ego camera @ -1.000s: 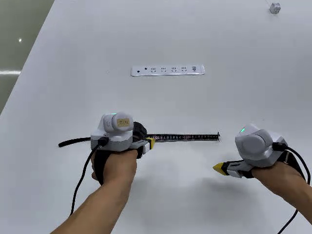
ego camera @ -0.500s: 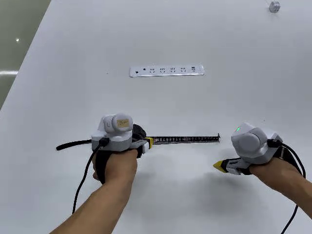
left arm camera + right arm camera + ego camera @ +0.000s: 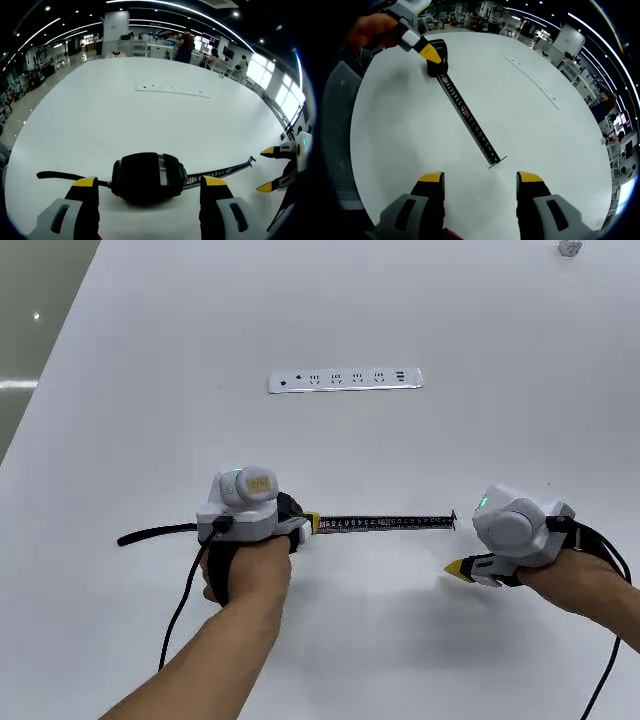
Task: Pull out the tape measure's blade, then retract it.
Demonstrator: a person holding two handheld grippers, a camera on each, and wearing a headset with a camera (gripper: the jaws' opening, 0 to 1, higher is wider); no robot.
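Tape measure [image 3: 147,175] — one, blade [image 3: 385,524] out — plus two: left tool [image 3: 149,181], right tool [image 3: 480,176].

The tape measure case [image 3: 148,177], between the jaws of the left gripper [image 3: 149,182], looks like matt black rubber or plastic, with one glossy clear band across its top. The blade [image 3: 467,117], ahead of the right gripper [image 3: 481,177], is dark with a dull sheen. Both tools have smooth grey-white plastic shells and matt yellow fingertips [image 3: 431,177]. The table [image 3: 400,300] under them is smooth and white, softly glossy; the power strip [image 3: 345,379] far beyond is white plastic.
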